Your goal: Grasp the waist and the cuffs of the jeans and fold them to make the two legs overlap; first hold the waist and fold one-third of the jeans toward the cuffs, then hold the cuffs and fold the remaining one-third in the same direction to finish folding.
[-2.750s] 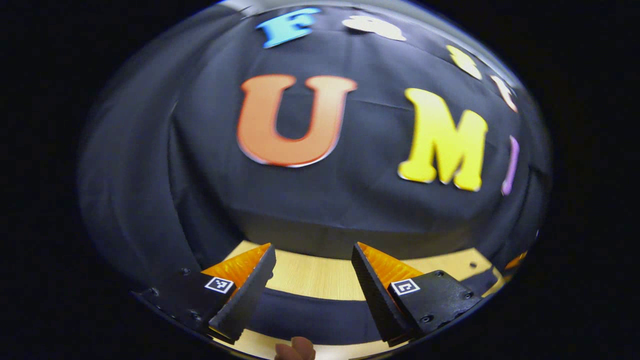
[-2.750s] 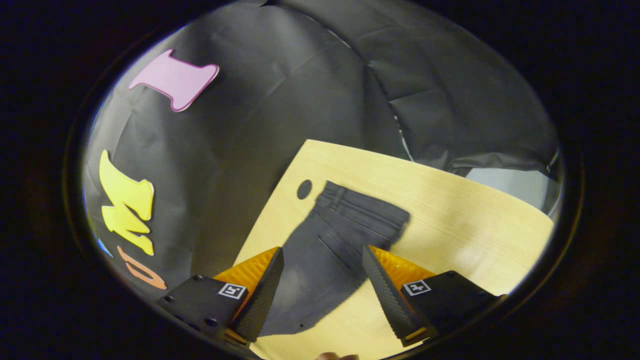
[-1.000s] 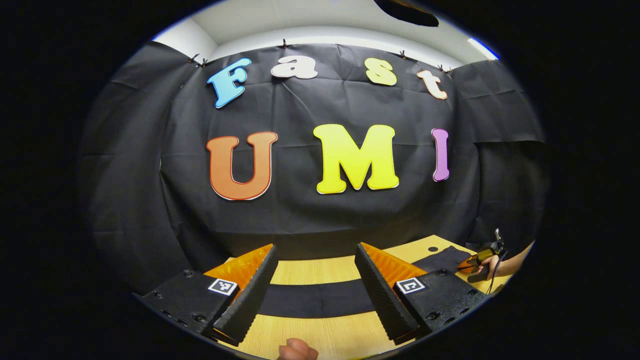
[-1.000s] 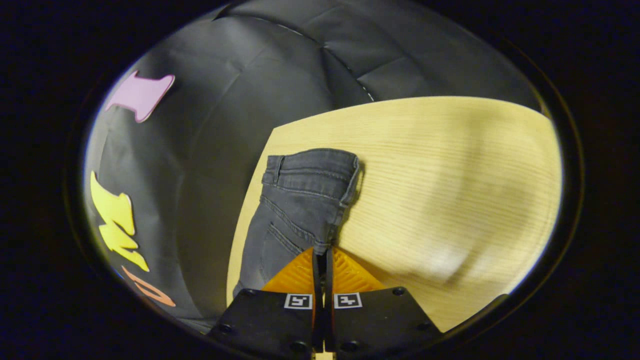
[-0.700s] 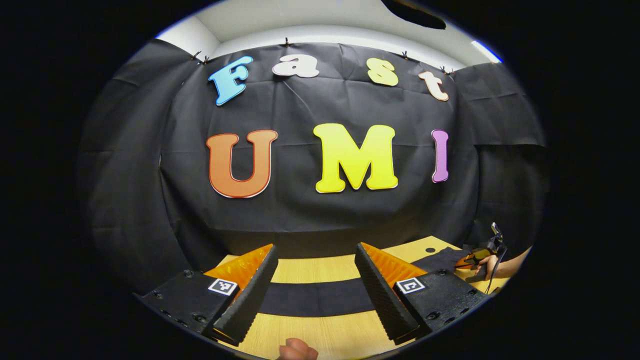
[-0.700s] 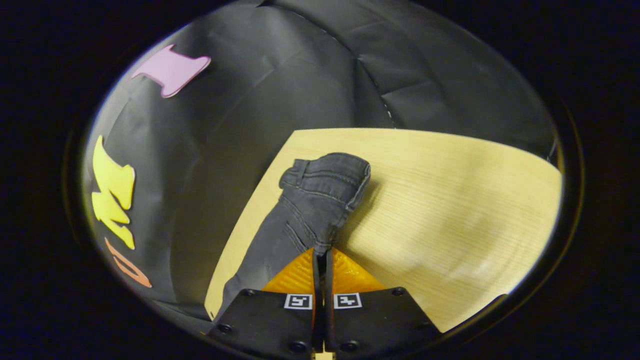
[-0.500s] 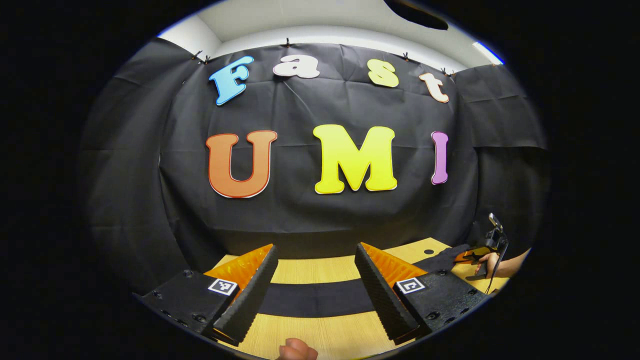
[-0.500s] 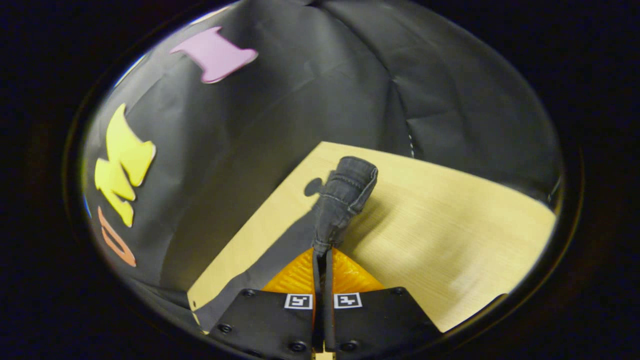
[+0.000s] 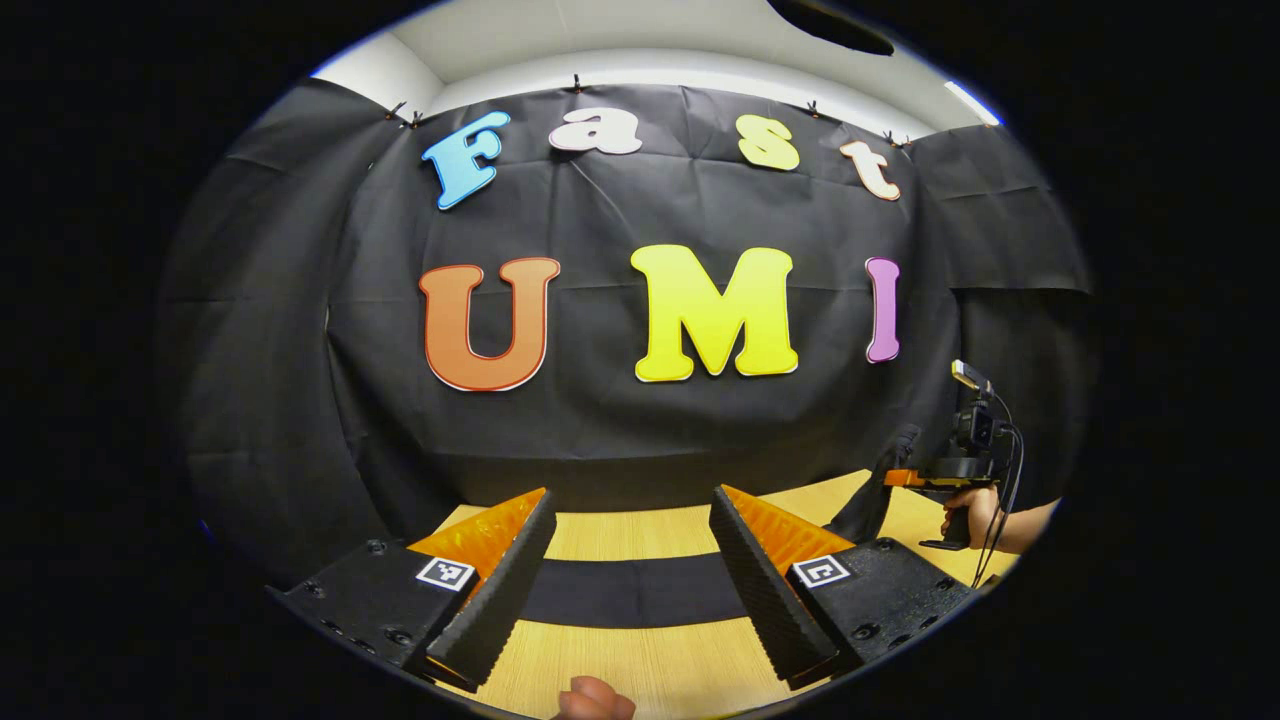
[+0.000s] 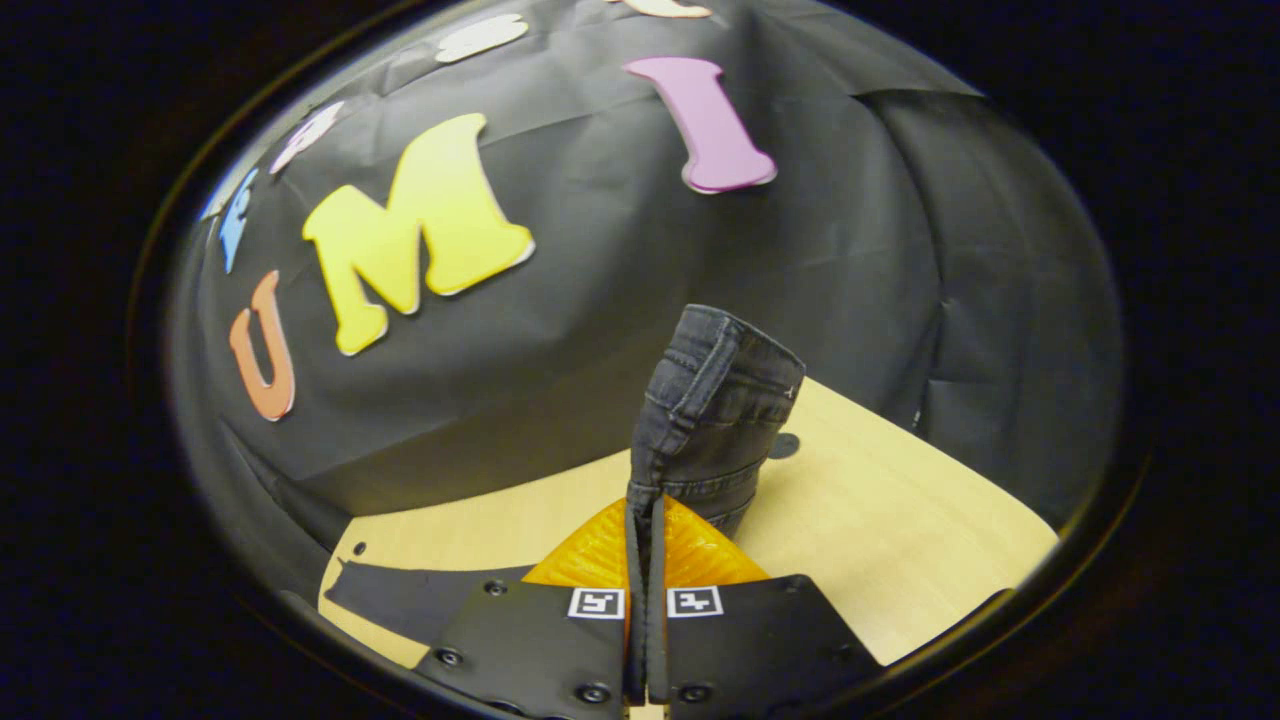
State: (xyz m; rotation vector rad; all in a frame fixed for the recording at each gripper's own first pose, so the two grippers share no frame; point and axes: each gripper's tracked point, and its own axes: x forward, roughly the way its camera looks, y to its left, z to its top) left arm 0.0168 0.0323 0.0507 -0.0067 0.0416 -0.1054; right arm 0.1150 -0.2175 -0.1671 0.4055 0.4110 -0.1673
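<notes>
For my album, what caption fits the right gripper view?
Right gripper shut on the jeans waist, lifting it off the table.

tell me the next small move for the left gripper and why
Probably lower the left gripper and close it on the jeans leg lying flat on the table between its open fingers. The right gripper is shut on the waist and has it lifted, so the cuff end likely needs a matching grip.

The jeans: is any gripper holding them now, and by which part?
Yes. The right gripper is shut on the jeans at the waist end, lifting it off the table. The left gripper, open, holds nothing.
</notes>
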